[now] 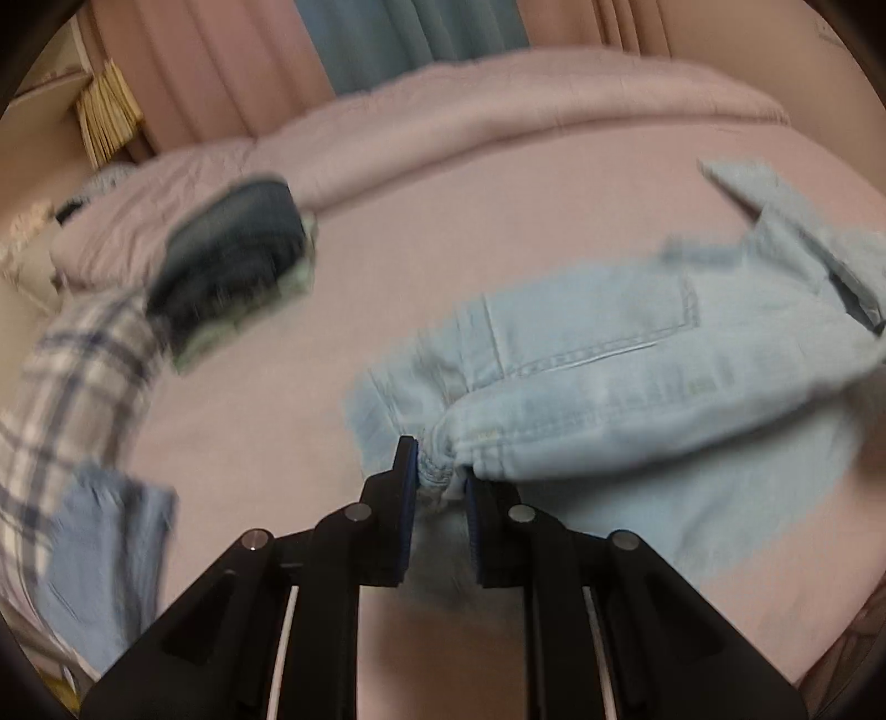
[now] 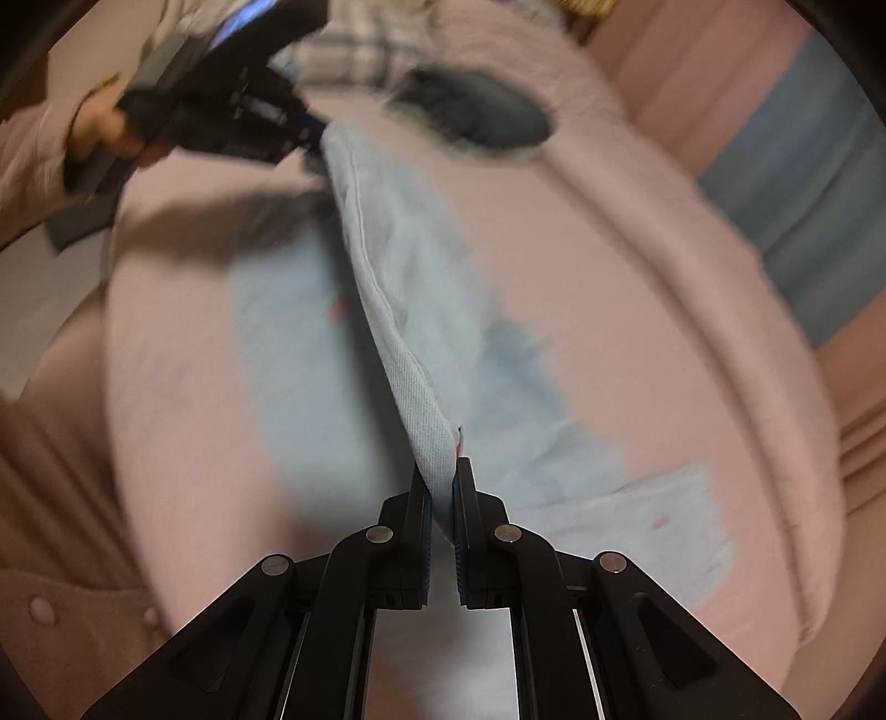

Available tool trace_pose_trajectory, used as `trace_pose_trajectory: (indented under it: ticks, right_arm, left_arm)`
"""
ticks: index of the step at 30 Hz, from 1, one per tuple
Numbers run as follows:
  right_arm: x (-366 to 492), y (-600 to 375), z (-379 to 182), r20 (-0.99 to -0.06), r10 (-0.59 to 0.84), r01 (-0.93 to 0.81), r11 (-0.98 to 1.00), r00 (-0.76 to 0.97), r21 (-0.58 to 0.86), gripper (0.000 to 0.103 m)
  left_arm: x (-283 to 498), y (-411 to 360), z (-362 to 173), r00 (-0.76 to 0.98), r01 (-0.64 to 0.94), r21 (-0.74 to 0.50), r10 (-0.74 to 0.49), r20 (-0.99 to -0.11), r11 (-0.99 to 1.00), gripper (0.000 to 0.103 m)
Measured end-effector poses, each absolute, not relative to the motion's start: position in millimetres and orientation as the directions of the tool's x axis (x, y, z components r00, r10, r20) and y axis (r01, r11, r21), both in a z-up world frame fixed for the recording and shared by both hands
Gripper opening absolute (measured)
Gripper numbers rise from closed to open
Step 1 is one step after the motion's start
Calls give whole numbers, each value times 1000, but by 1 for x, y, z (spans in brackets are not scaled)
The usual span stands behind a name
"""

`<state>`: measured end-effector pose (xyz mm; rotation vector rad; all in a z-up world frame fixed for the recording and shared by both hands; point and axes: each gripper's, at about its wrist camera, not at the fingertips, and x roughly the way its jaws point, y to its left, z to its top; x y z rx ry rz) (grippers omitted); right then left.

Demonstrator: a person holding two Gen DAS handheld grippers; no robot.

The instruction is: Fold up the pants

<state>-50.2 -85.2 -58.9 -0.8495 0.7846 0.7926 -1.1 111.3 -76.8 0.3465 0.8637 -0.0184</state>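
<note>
Light blue denim pants [image 1: 609, 365] hang lifted over a pink bed [image 1: 498, 210]. My left gripper [image 1: 440, 471] is shut on a bunched waistband corner of the pants. In the right wrist view my right gripper [image 2: 443, 476] is shut on another edge of the pants [image 2: 404, 310], which stretch taut up to the left gripper [image 2: 310, 138] at the upper left. More of the pants lies on the bed below. The frames are motion-blurred.
A dark folded garment [image 1: 232, 260] lies on the bed at the left, also in the right wrist view [image 2: 482, 116]. A plaid cloth [image 1: 72, 376] and a blue cloth [image 1: 105, 565] hang at the bed's left edge. Curtains [image 1: 410, 39] stand behind the bed.
</note>
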Motion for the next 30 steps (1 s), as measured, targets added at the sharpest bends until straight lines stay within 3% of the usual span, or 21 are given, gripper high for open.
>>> trace_pose_trajectory:
  ticks: [5,11,15,16,17,18,19,20,21,27,30]
  right_arm:
    - [-53,-81,-101,-876,246,-851,445,414,-278,7]
    - [-50,-84,-90,-866,269,-848,456,421,-271,7]
    - [-40,-82,-112,-896,244,-844,490,372,-217,8]
    - [-37,-84,-113,-897,252,-838,510,362,-195,9]
    - [-32,-88,-110,-899,270,-828,539,345,-156,12]
    - [-29,-92,-106,-899,289,-822,557,328,-121,21]
    - [-25,-98,-100,-898,319,-816,574,303,-72,28]
    - [-21,-104,-95,-893,351,-809,587,281,-24,42]
    - [-17,-113,-87,-881,391,-795,606,265,29,48]
    - [15,-134,-72,-820,497,-694,697,286,180,48]
    - [17,-123,-81,-813,487,-675,719,318,167,48]
  left_arm:
    - [-12,111,-98,649,137,310,151,-746,941,15]
    - [-13,119,-102,651,145,311,146,-744,939,16]
    - [-19,119,-106,634,154,292,132,-762,944,21]
    - [-23,117,-105,625,158,280,124,-771,947,26]
    - [-29,120,-103,614,168,262,107,-782,950,31]
    - [-33,121,-103,611,171,256,101,-785,951,41]
    - [-39,124,-101,610,170,254,101,-786,952,45]
    - [-44,125,-100,608,167,251,101,-787,953,45]
    - [-47,128,-99,603,163,241,97,-792,957,45]
    - [-38,113,-76,647,167,88,-42,-761,982,43]
    - [-19,91,-71,657,195,4,-128,-743,981,44]
